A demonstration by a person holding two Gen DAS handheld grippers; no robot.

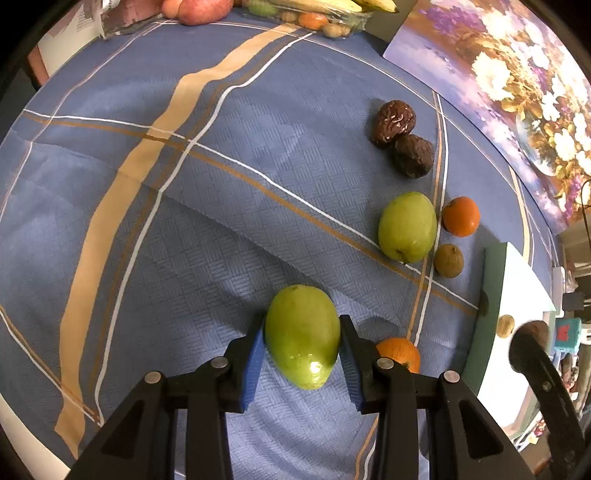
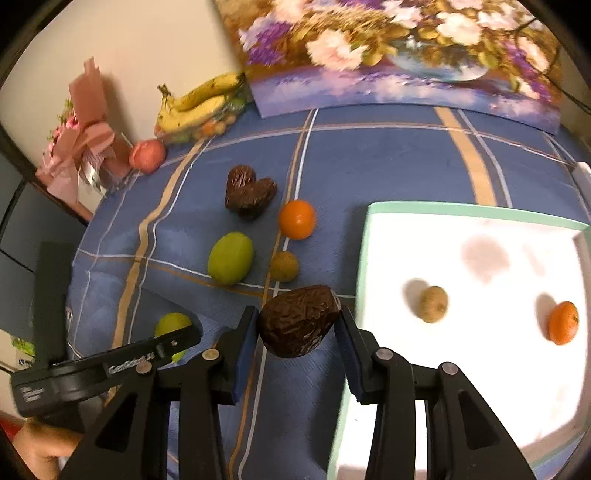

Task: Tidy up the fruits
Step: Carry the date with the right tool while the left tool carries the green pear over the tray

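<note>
My left gripper [image 1: 302, 347] is shut on a green mango [image 1: 302, 334] just above the blue cloth. My right gripper [image 2: 297, 325] is shut on a dark wrinkled fruit [image 2: 298, 320] beside the left edge of the white tray [image 2: 369, 210]. The tray holds a small brown fruit [image 2: 433, 304] and an orange [image 2: 563, 322]. On the cloth lie a second green mango [image 1: 407, 227] [image 2: 230, 257], two dark wrinkled fruits [image 1: 402, 142] [image 2: 249, 192], an orange [image 1: 461, 216] [image 2: 297, 219] and a small brown fruit [image 1: 448, 260] [image 2: 283, 266]. Another orange [image 1: 399, 353] lies by my left gripper's right finger.
A flower painting [image 2: 399, 55] leans at the back. Bananas [image 2: 199, 101], a bag of small fruits [image 1: 314, 16], a red apple [image 2: 147, 155] and a pink bouquet [image 2: 79, 147] stand at the table's far edge. The left gripper's body [image 2: 92, 373] shows in the right wrist view.
</note>
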